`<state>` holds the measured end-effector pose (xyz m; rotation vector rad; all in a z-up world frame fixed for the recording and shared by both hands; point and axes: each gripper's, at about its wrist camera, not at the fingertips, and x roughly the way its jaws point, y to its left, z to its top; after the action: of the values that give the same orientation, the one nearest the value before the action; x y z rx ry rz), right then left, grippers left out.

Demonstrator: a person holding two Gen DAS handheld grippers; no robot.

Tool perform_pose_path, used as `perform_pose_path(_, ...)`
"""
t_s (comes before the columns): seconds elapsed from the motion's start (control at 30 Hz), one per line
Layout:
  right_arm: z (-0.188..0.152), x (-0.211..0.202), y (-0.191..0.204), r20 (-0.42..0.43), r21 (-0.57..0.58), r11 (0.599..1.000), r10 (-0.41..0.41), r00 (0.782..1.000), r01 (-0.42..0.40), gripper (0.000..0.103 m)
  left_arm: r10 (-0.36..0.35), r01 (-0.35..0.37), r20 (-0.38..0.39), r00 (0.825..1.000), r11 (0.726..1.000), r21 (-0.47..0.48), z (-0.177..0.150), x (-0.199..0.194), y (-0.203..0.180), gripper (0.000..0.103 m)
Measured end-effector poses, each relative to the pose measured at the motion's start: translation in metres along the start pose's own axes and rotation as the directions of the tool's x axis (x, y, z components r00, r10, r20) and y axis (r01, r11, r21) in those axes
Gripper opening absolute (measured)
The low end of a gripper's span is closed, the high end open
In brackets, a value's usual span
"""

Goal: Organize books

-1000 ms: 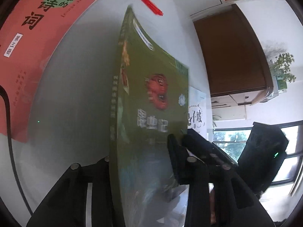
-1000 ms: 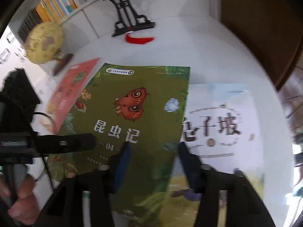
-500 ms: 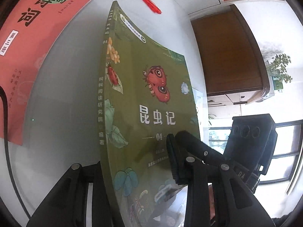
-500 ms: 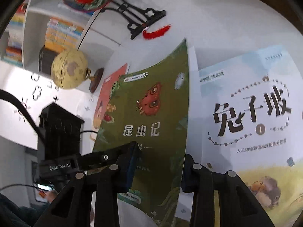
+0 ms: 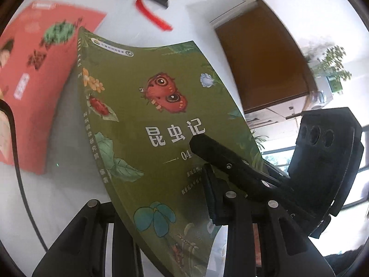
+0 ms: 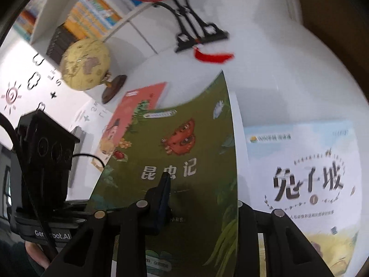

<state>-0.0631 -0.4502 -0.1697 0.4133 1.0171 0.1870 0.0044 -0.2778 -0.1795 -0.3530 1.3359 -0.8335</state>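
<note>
A green book with a red butterfly on its cover is lifted off the white table and bends slightly. My left gripper is shut on its lower spine corner. In the right wrist view the same green book has its right edge between the fingers of my right gripper. Those jaws are closing, one blue pad lies on the cover, and the other finger is behind the book. A red book lies flat to the left. A pale blue and white book lies to the right.
A yellow globe and a black fan stand with a red tassel stand at the back of the table. Behind them is a bookshelf with several books. A brown cabinet stands beyond the table's right side.
The green book has risen off the table and its cover has turned toward the left wrist camera. The right gripper's fingers have narrowed onto the book's right edge.
</note>
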Motion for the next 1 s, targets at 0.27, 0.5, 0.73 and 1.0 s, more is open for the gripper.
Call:
perform_pose_path(0.27, 0.011, -0.023, 0.041, 0.073, -0.122, 0.992, 0.002, 0.997, 0.007, 0.031, -0.012, 0.007, 0.078, 0.997, 0.998, 0.068, -0.006, -0.051, -0.01, 0.029)
perform_pose_path(0.5, 0.02, -0.036, 0.111, 0.146, -0.248, 0.969, 0.03, 0.989, 0.008, 0.031, 0.004, -0.018, 0.186, 0.983, 0.997, 0.074, -0.01, -0.121, 0.009, 0.029)
perform_pose_path(0.73, 0.028, -0.022, 0.213, 0.179, -0.342, 0.939, 0.097, 0.979, -0.031, 0.031, 0.035, -0.055, 0.276, 0.961, 0.996, 0.067, -0.017, -0.211, 0.064, 0.029)
perform_pose_path(1.0, 0.034, 0.037, 0.352, 0.203, -0.37, 0.926, 0.16, 0.966, -0.076, 0.031, 0.092, -0.115, 0.325, 0.941, 0.992, 0.054, -0.021, -0.318, 0.157, 0.029)
